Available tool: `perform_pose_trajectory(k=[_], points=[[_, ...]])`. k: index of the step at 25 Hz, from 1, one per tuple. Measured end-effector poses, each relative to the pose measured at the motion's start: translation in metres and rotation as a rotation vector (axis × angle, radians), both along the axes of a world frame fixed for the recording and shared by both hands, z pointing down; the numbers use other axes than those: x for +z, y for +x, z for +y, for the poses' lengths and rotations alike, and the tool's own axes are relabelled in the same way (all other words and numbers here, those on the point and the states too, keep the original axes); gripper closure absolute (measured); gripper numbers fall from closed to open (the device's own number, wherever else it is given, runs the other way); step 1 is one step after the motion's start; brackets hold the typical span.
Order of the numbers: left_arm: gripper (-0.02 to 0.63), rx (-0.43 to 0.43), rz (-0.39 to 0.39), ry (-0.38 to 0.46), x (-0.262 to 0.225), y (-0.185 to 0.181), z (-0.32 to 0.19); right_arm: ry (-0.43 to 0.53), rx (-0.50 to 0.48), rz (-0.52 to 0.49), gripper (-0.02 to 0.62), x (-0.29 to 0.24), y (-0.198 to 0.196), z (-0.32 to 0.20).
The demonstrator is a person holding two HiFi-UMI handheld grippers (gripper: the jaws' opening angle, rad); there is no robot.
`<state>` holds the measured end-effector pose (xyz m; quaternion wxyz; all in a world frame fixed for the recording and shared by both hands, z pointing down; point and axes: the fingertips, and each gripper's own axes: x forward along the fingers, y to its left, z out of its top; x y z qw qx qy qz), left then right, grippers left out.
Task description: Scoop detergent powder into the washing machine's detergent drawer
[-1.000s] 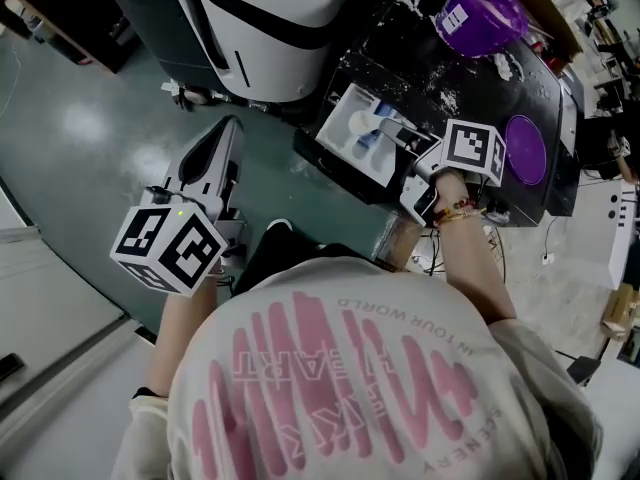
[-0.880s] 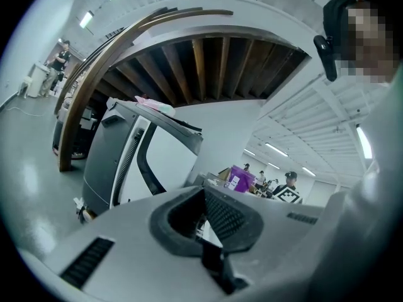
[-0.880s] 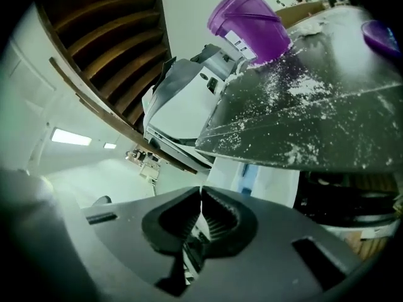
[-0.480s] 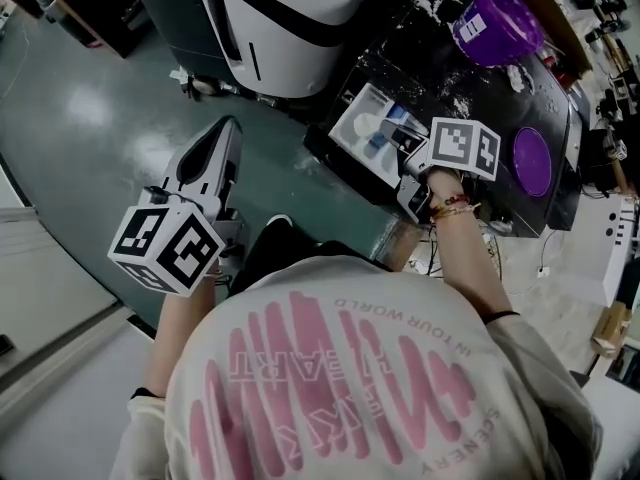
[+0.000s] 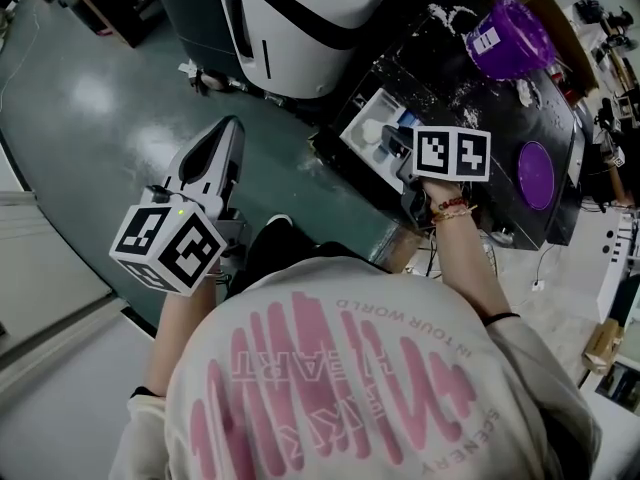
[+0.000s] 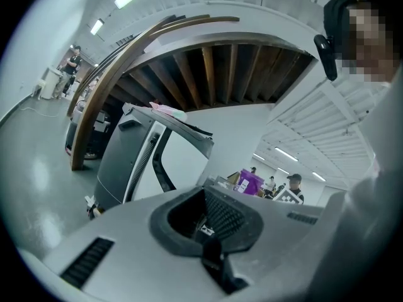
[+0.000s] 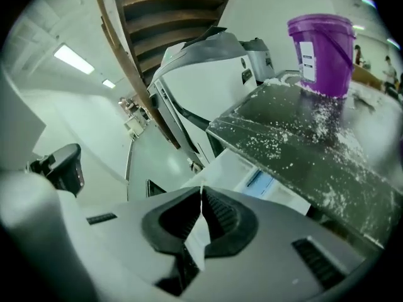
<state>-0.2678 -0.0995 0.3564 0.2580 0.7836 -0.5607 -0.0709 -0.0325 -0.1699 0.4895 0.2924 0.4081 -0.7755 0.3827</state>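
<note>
My right gripper [image 5: 398, 146] hovers over the pulled-out white detergent drawer [image 5: 358, 120] at the front of the washing machine's black top [image 5: 470, 98]. It is shut on a thin white strip [image 7: 200, 230], seen edge-on, probably the scoop's handle. The scoop's bowl is hidden. The drawer [image 7: 234, 166] has a blue compartment [image 7: 259, 181]. The purple detergent bucket [image 5: 508, 36] stands open at the back, with powder spilled around it [image 7: 321, 46]. My left gripper [image 5: 232, 126] hangs over the floor, well left of the machine, shut and holding nothing [image 6: 203, 228].
A purple lid [image 5: 535, 175] lies on the machine's top, right of my right hand. A large white and black appliance [image 5: 300, 8] stands behind the drawer. Green floor [image 5: 110, 118] spreads out on the left. Cables hang off the machine's right side.
My right gripper has shifted left, closer over the drawer, and its marker cube has turned. The left gripper has stayed put.
</note>
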Motion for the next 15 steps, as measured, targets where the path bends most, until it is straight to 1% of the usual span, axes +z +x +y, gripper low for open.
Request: perform_pose_trajectory(k=[5, 15], points=[[0.604, -0.009, 0.007, -0.001, 0.002, -0.002, 0.001, 0.019, -0.094, 0.079, 0.591, 0.005, -0.005, 0.002], [0.604, -0.024, 0.019, -0.002, 0.004, -0.008, 0.002, 0.098, -0.398, 0.311, 0.591, 0.020, -0.022, 0.016]])
